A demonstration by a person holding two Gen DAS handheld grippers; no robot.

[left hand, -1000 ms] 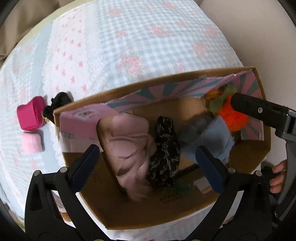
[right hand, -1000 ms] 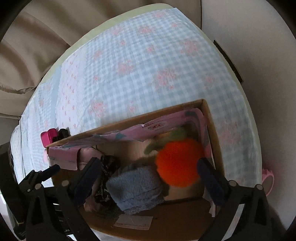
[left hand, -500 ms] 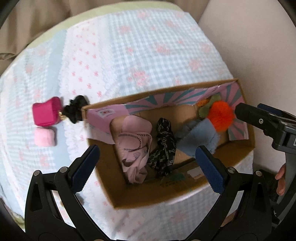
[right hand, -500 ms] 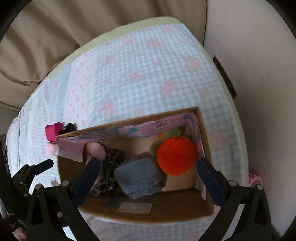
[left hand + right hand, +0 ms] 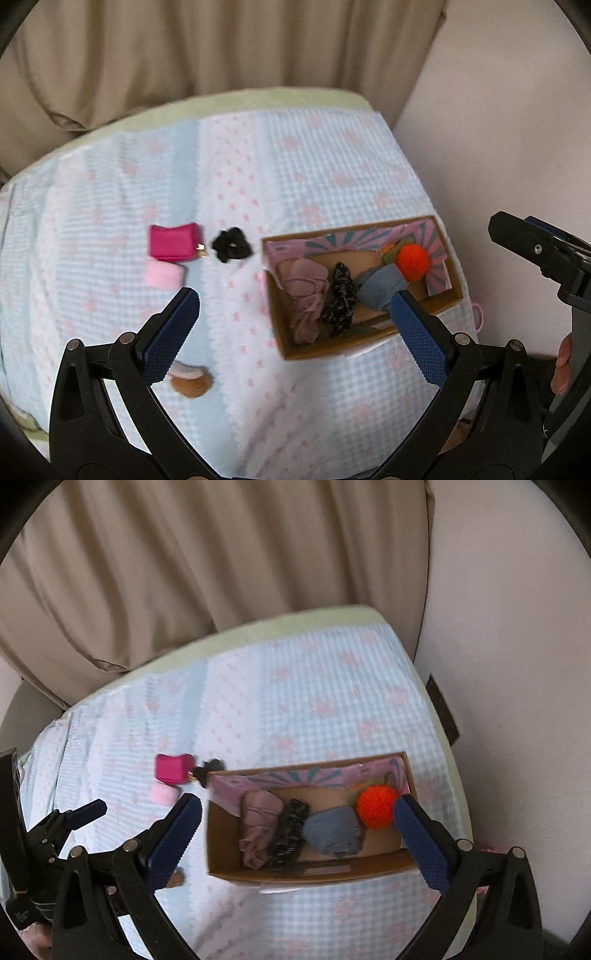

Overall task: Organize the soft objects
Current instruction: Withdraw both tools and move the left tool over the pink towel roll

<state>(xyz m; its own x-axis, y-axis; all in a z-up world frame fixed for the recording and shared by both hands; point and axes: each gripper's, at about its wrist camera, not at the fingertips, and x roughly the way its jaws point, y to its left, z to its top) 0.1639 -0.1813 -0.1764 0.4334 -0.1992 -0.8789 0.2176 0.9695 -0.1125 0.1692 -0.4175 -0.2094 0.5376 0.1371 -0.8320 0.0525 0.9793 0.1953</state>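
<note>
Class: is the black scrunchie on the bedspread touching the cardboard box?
Apart. The left wrist view shows bedspread between the black scrunchie and the cardboard box.

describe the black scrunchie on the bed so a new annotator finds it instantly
On the checked bedspread, look just left of the cardboard box. The black scrunchie lies outside it, right of the magenta pouch. It is plain black and ring-shaped, unlike the patterned black cloth inside the box.
</note>
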